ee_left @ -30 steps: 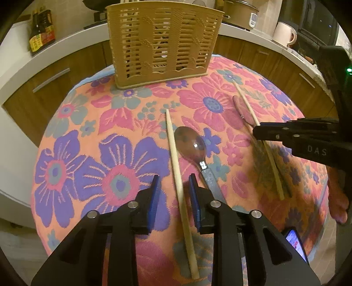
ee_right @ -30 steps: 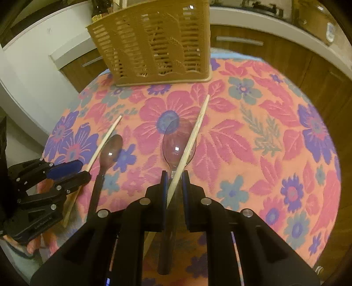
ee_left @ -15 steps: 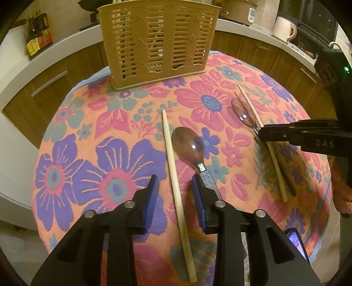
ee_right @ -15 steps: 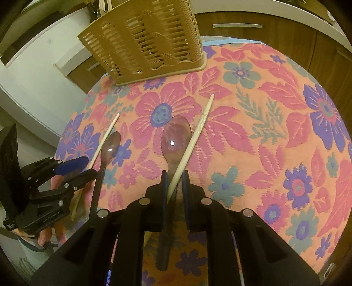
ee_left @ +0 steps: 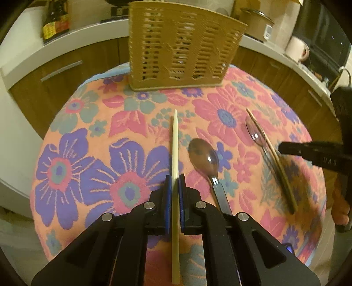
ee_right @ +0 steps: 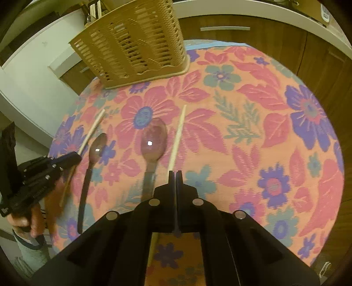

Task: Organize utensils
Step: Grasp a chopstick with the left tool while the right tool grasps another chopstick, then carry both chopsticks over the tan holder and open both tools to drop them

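A slotted tan utensil basket [ee_left: 184, 48] [ee_right: 132, 39] stands at the far side of the flowered table [ee_left: 72, 167]. My left gripper [ee_left: 175, 182] [ee_right: 74, 157] has its jaws closing, and the blue pads press on a pale chopstick [ee_left: 175, 140]. Just right of it lies a dark spoon [ee_left: 203, 156] [ee_right: 98, 145]. My right gripper [ee_right: 175, 175] [ee_left: 282, 147] also has its jaws closing, and its pads meet with no gap. The second chopstick [ee_right: 179, 134] [ee_left: 266, 140] is not between them; it runs under the left finger. A second spoon [ee_right: 154, 140] [ee_left: 254, 131] lies beside it.
Brown cabinets under a white counter [ee_left: 26, 57] curve behind the table. On the counter stand a sauce bottle [ee_left: 55, 19], a rice cooker [ee_left: 257, 24] and a mug [ee_left: 296, 47]. A person's hand [ee_right: 33, 217] holds the left gripper at the table's left edge.
The left jaws closed onto the chopstick that lay between them. The right jaws closed fully, and the second chopstick now lies clear of the spoon bowl it crossed.
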